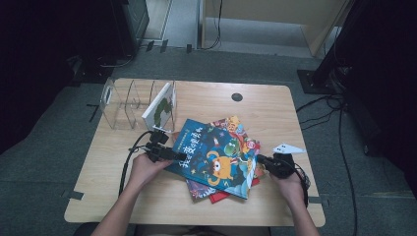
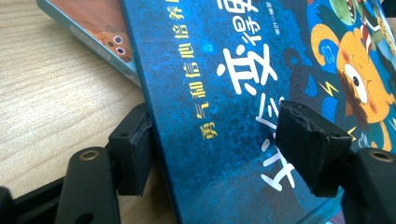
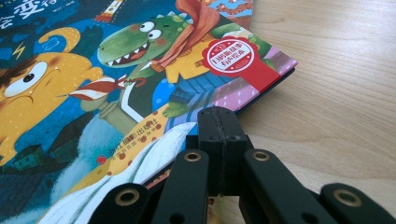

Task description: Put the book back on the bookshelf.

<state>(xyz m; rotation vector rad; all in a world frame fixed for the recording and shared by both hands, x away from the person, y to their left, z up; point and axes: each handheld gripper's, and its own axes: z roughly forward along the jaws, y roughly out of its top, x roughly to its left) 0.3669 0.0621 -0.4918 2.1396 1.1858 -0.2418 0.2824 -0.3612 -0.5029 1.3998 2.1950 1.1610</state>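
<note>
straddling the blue book's (image 2: 224, 116) edge, the left claw (image 2: 224, 154) is open; the right claw (image 3: 219, 140) is closed (empty). stiff, slick cover: pinch its edge.

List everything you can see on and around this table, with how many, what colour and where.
top picture book: one, blue, on the pile at the table's middle
books under it: at least two, multicoloured and red
white book: one, upright in the rack
clear rack: one, far left corner
table: one, light wood
cables: several, black, floor at right
left gripper: black, fingers astride the blue book's edge
right gripper: black, fingers shut at the pile's right edge
</note>
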